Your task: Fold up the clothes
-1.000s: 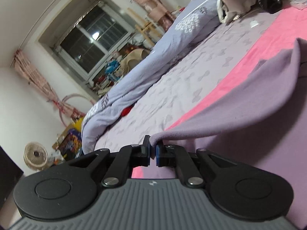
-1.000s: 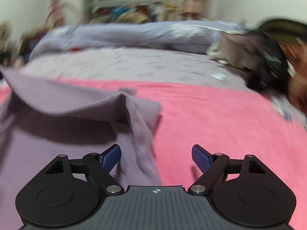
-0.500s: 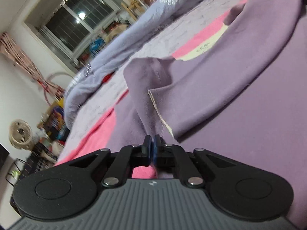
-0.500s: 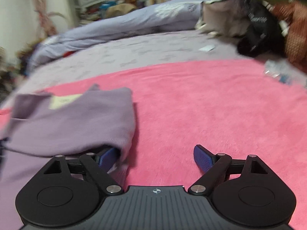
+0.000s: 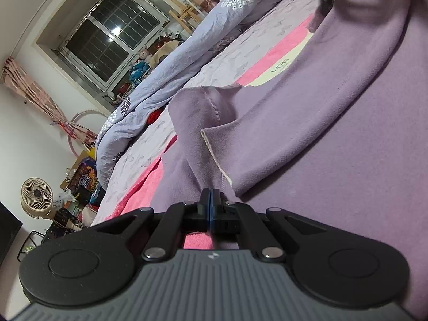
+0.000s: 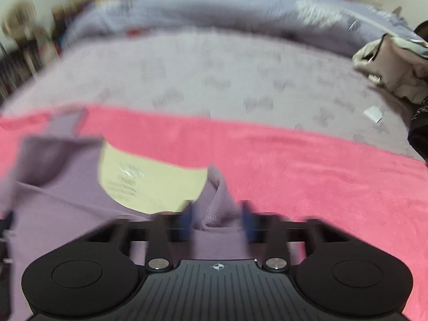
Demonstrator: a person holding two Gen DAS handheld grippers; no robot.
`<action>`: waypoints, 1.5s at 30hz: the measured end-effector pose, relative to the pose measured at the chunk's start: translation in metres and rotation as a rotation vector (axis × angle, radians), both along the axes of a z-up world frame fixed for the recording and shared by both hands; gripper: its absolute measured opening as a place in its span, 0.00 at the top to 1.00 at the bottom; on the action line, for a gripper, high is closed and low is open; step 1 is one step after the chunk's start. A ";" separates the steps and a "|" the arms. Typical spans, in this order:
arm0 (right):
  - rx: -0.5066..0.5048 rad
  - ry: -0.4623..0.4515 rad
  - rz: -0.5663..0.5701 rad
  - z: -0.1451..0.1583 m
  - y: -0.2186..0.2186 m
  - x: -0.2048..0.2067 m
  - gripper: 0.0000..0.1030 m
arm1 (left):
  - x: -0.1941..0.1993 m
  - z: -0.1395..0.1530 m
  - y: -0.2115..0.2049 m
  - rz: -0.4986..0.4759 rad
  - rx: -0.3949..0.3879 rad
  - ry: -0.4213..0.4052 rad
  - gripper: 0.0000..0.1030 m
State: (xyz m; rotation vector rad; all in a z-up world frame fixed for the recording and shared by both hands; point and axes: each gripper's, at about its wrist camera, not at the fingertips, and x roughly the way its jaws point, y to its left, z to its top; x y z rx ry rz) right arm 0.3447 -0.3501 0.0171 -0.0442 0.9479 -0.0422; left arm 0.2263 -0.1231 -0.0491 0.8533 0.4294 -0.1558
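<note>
With 1 flap laid over the purple garment [image 5: 334, 123] at mid-frame, a hem is pinched by the left gripper [image 5: 210, 203], a collar ridge is being closed on by the right gripper [image 6: 216, 220]; most folding is judged left.

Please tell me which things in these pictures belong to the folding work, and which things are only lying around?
Belong to the work:
- purple garment
- left tongs, shut on its edge
- right tongs, closing around a fold of it
- pink blanket under it

Only lying around:
- blue quilt
- fan
- clothes pile
- stuffed toys
</note>
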 end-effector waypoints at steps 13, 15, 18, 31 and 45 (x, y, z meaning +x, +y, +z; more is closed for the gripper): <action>-0.214 -0.225 -0.071 0.017 -0.027 0.038 0.94 | 0.003 0.002 0.003 0.004 -0.034 0.011 1.00; -0.286 -0.251 -0.086 0.004 -0.033 0.045 0.92 | 0.003 0.002 0.004 0.005 -0.037 0.013 1.00; -0.128 -0.160 -0.211 -0.009 -0.069 0.042 0.91 | 0.003 0.002 0.004 0.006 -0.040 0.015 1.00; -0.347 -0.314 0.189 -0.021 -0.018 -0.163 0.17 | 0.003 0.004 0.012 0.006 -0.040 0.018 1.00; -0.336 -0.281 0.142 -0.033 -0.028 -0.171 0.18 | 0.006 -0.003 0.006 0.014 -0.043 0.022 1.00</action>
